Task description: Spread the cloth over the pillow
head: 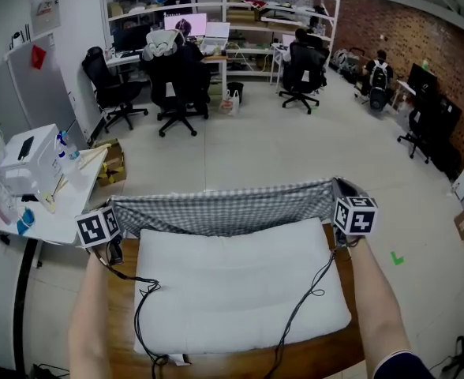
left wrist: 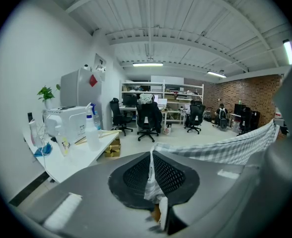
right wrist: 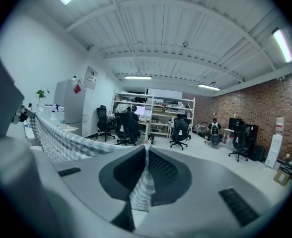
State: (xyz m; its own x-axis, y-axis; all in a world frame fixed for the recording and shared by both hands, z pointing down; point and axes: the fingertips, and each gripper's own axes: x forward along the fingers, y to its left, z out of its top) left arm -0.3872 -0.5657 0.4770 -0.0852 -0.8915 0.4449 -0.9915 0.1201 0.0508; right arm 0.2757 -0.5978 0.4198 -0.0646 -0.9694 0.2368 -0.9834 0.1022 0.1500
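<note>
A grey-and-white checked cloth (head: 224, 208) hangs stretched in a band above the far edge of a white pillow (head: 236, 287). The pillow lies on a wooden table (head: 120, 290). My left gripper (head: 112, 226) is shut on the cloth's left corner, and the right gripper (head: 344, 204) is shut on its right corner. In the left gripper view the cloth (left wrist: 225, 148) runs off to the right from the shut left gripper (left wrist: 151, 175). The right gripper view shows the cloth (right wrist: 56, 140) trailing left from the shut right gripper (right wrist: 146, 175).
A white side table (head: 46, 204) at the left holds a printer, a spray bottle and small items. Black cables (head: 149, 306) trail over the pillow. Office chairs (head: 177, 85), desks and seated people stand across the grey floor beyond.
</note>
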